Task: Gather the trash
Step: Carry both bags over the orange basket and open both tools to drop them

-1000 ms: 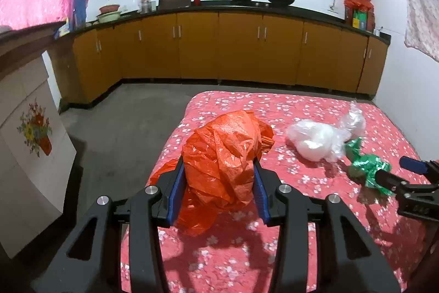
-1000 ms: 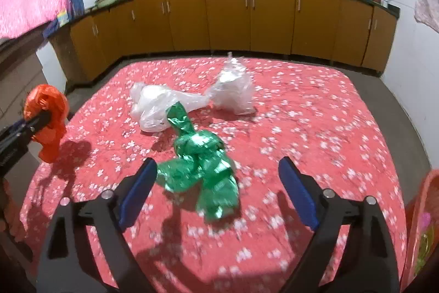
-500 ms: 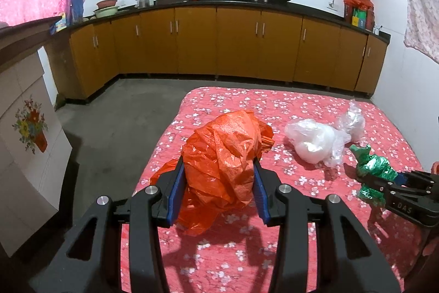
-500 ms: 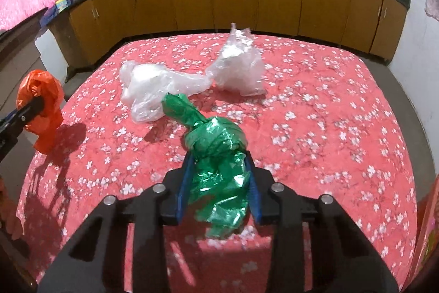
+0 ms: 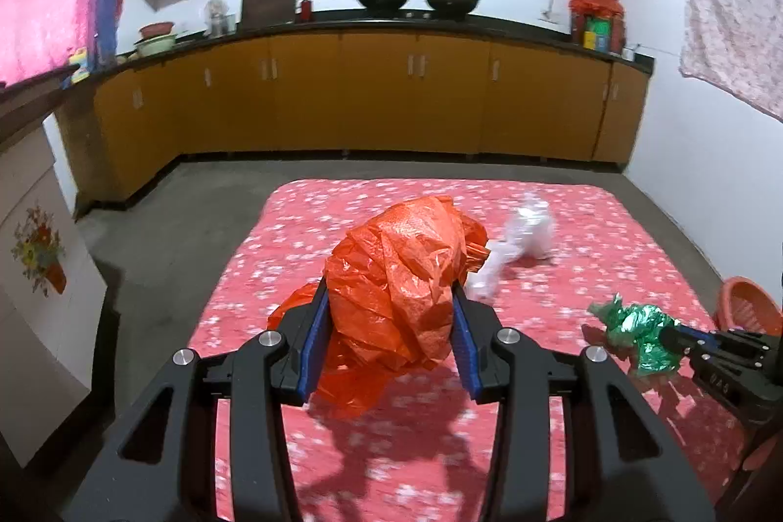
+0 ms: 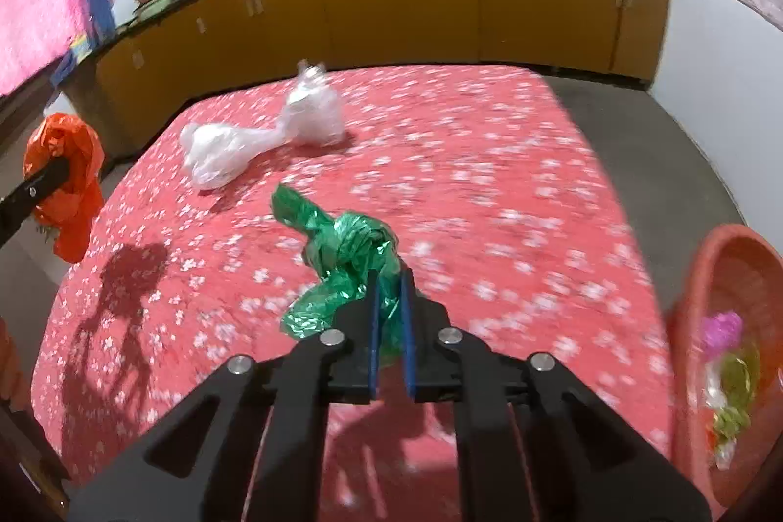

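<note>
My left gripper (image 5: 389, 306) is shut on a crumpled orange plastic bag (image 5: 401, 277) and holds it above the table's left side; it also shows in the right wrist view (image 6: 63, 174). My right gripper (image 6: 389, 277) is shut on a green plastic bag (image 6: 342, 258), lifted above the red flowered tablecloth (image 6: 489, 189); the green bag also shows in the left wrist view (image 5: 636, 331). Two white plastic bags (image 6: 259, 135) lie on the cloth farther back.
A red basket (image 6: 724, 326) holding some coloured trash stands at the table's right edge; it also shows in the left wrist view (image 5: 748, 302). Yellow-brown kitchen cabinets (image 5: 391, 96) line the far wall. Grey floor surrounds the table.
My right gripper closed on the green bag and lifted it off the cloth, moving right towards the basket. My left gripper, still holding the orange bag, shifted right over the table.
</note>
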`<action>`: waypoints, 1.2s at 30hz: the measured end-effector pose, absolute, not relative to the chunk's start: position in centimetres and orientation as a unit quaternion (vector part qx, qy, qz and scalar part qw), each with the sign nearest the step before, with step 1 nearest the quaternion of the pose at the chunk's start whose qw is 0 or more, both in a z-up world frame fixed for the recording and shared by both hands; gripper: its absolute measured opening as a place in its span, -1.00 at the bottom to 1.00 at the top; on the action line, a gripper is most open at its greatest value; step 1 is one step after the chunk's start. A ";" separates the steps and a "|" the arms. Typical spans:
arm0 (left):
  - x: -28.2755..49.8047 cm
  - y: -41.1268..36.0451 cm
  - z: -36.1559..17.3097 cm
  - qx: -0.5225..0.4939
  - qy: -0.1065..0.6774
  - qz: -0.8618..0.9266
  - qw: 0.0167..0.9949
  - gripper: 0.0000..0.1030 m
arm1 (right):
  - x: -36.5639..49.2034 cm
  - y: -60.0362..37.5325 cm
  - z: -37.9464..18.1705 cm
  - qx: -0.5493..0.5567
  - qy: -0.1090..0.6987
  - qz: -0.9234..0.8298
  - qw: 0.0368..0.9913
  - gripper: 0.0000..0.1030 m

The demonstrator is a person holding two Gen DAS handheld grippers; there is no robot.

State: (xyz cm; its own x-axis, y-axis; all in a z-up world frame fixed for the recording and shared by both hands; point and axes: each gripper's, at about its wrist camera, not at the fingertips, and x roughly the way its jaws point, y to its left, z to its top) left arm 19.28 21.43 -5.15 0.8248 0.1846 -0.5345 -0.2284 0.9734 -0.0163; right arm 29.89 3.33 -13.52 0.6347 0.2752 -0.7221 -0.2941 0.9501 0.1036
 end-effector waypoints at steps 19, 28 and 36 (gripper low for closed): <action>19.9 7.9 -2.6 -0.023 0.262 -0.013 0.965 -0.14 | 22.8 -12.5 -6.5 0.041 0.307 0.028 0.950 -0.89; 20.4 2.5 -2.4 -0.010 0.264 -0.067 0.962 -0.14 | 20.0 -17.8 -4.6 0.051 0.273 -0.037 0.960 -0.89; 20.3 -1.5 -2.3 0.002 0.264 -0.110 0.958 -0.14 | 18.7 -21.1 -4.3 0.075 0.259 -0.079 0.960 -0.89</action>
